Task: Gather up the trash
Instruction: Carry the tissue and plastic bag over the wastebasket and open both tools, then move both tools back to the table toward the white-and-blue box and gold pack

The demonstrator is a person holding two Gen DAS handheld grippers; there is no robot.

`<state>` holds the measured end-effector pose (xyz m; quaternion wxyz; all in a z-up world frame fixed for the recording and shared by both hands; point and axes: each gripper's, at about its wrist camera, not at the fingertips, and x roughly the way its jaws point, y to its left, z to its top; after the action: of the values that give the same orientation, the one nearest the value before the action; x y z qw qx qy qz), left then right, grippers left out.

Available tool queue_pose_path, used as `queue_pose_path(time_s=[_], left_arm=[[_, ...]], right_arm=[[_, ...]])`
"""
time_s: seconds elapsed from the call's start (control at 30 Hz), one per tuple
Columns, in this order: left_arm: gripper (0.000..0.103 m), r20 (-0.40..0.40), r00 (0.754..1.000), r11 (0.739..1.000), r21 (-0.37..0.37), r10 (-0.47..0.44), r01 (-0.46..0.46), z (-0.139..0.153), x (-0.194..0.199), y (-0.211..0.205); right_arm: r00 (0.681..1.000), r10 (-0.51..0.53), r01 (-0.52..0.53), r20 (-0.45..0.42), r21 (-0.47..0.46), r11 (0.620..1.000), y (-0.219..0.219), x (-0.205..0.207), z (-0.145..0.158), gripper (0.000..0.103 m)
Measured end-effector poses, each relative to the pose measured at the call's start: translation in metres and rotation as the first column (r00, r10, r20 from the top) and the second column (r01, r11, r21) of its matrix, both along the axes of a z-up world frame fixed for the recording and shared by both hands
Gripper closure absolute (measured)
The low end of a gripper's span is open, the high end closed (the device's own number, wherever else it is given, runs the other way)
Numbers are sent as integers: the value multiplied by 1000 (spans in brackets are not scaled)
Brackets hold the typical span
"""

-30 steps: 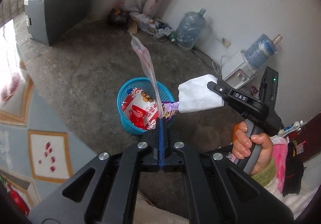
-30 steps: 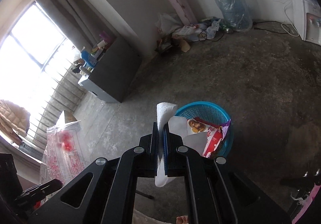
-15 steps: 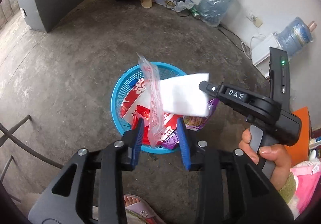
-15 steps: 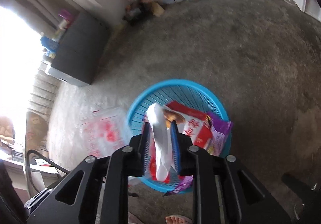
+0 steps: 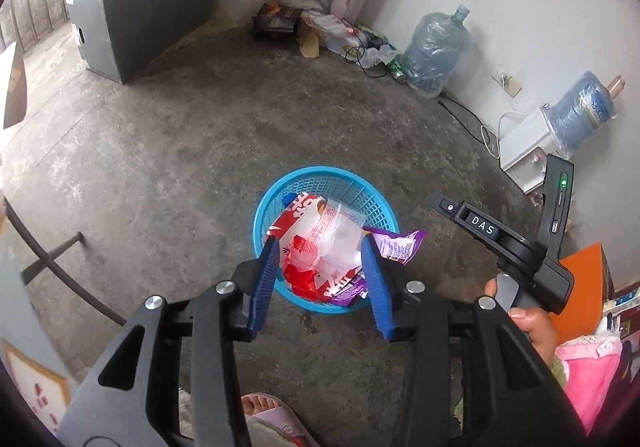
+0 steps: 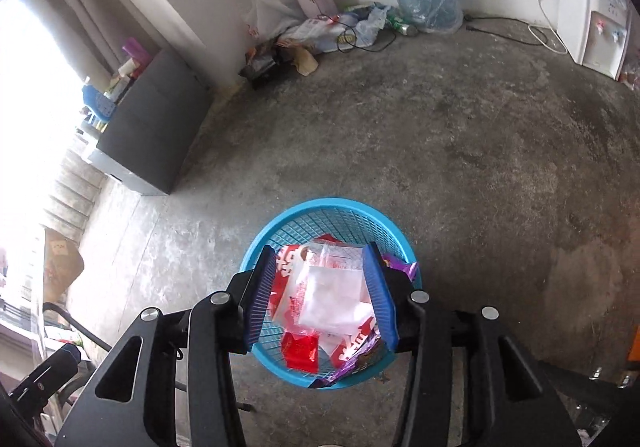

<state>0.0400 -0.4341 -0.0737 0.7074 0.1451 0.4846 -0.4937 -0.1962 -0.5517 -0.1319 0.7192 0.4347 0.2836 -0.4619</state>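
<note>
With my left hand-held gripper (image 5: 320, 267) and right hand-held gripper (image 6: 320, 287) both just spread wide and empty above the blue basket (image 5: 320, 177) on the floor, the wrappers (image 6: 332, 295) lie inside, so I should lift straight up, clear of the rim.

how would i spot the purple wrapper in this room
On the bare concrete floor stands one round blue mesh basket full of wrappers. The purple wrapper hangs over its rim on the side toward the white water dispenser, the only purple piece among red and white packets.
</note>
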Motion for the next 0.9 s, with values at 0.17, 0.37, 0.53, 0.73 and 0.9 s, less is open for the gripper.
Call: queue_pose_path(time_s=[0.17, 0.37, 0.53, 0.73, 0.9], left_arm=[[54, 79, 996, 999, -45, 31, -28, 51, 4, 54], [45, 182, 973, 984, -125, 145, -124, 108, 20, 167], [42, 255, 894, 925, -193, 369, -327, 138, 38, 298], [42, 304, 689, 753, -234, 658, -615, 142, 62, 439], [44, 218, 621, 658, -215, 753, -722, 106, 83, 494]], right_arm=[[993, 105, -102, 55, -64, 993, 42, 23, 58, 54], [945, 298, -286, 132, -100, 953, 107, 55, 117, 53], [874, 438, -421, 211, -120, 899, 159, 74, 146, 51], [732, 621, -627, 282, -78, 775, 229, 132, 156, 51], [570, 729, -795, 377, 31, 606, 307, 193, 139, 51]])
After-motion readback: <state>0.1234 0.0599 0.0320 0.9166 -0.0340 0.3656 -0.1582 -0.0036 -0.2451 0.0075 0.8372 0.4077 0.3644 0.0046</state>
